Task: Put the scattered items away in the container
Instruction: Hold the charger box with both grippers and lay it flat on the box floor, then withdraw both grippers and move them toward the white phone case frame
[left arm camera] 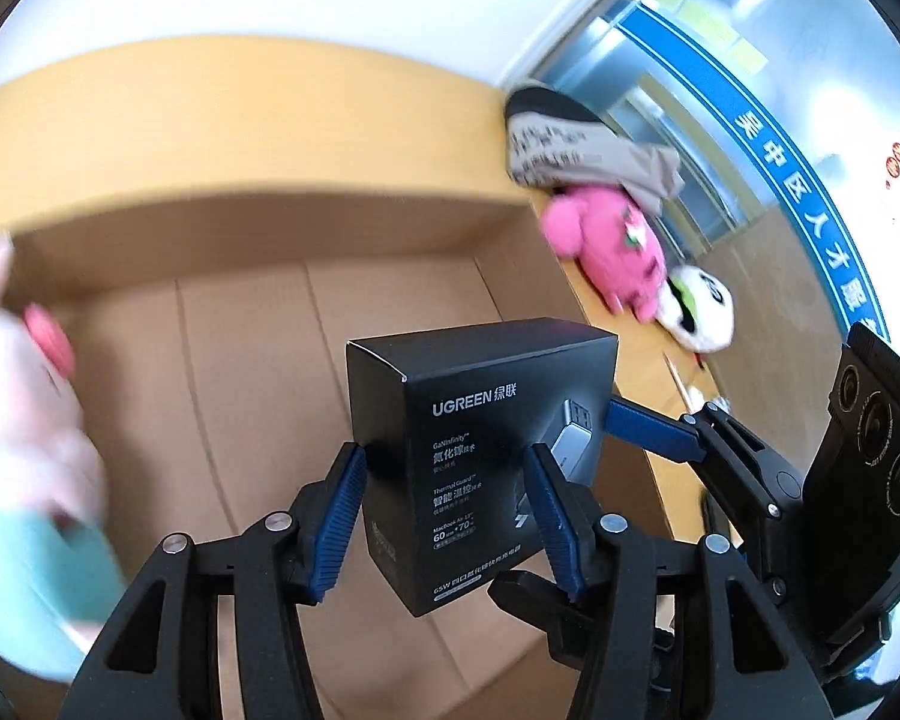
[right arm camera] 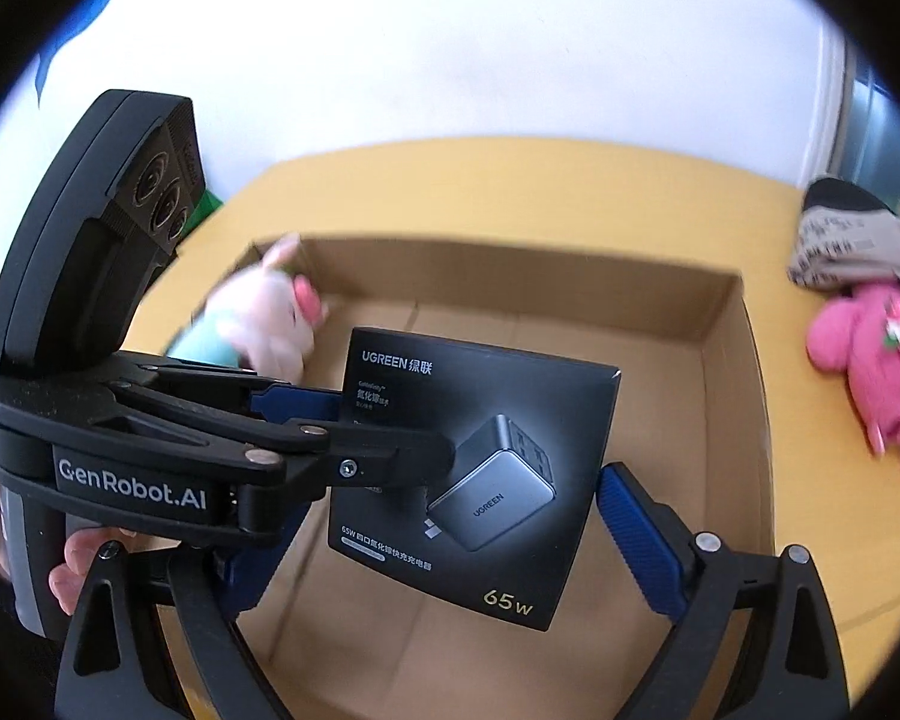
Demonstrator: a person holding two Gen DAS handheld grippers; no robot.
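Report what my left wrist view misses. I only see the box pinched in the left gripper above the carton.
Observer: The right gripper straddles the box across its wide face, one finger beside each side edge. I cannot tell whether they press.
Operator: Read the front of the box.
Observer: A large gold "65w" sits in its lower right corner.
Operator: Check behind the left gripper.
Observer: A hand shows under the body of the left gripper, fingers curled around it.

Left tool pads clamped on black box sides; right tool pads spread wide, beside it.
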